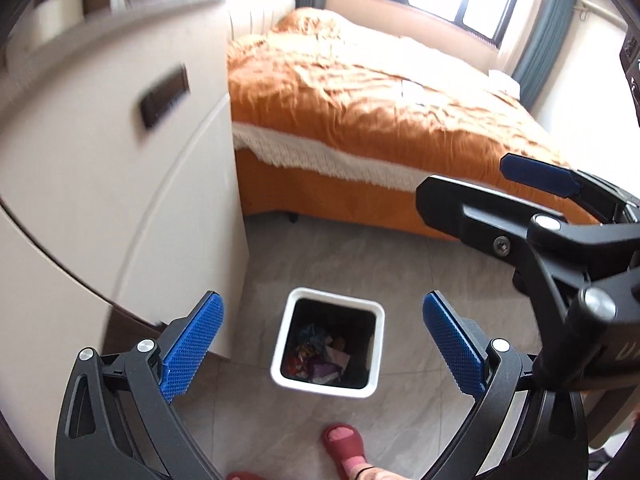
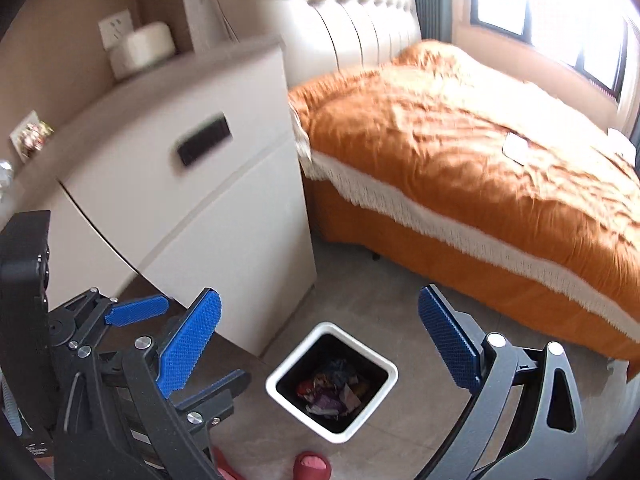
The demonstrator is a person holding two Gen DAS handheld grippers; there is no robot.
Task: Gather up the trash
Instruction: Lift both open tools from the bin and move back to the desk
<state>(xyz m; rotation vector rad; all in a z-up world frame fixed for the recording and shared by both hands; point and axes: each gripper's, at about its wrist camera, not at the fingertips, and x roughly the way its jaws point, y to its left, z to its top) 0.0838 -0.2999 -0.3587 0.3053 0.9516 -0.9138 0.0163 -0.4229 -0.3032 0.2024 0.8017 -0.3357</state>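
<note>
Both tools hang over the floor with nothing between their blue pads: the left tool has its fingers spread wide apart, and so does the right tool. In the left wrist view the right tool cuts in from the right edge, only partly in frame; in the right wrist view the left tool shows at the left edge, half hidden behind the near finger.

At far left on the counter, a small wrapper-like item and a pale round object are blurred and hard to make out. The cabinet front carries a dark handle.

Just right of the cabinet's corner, on the grey tile floor, stands the white square trash bin with a black inside. It holds crumpled trash: red, purple, white and dark blue wrappers lying at the bottom, individual pieces not distinguishable.

Below the bin, a foot in a red slipper is cut off by the frame.

Right of the bin, the bed has an orange cover with a white fringe; a small white item lies on it, unclear.
</note>
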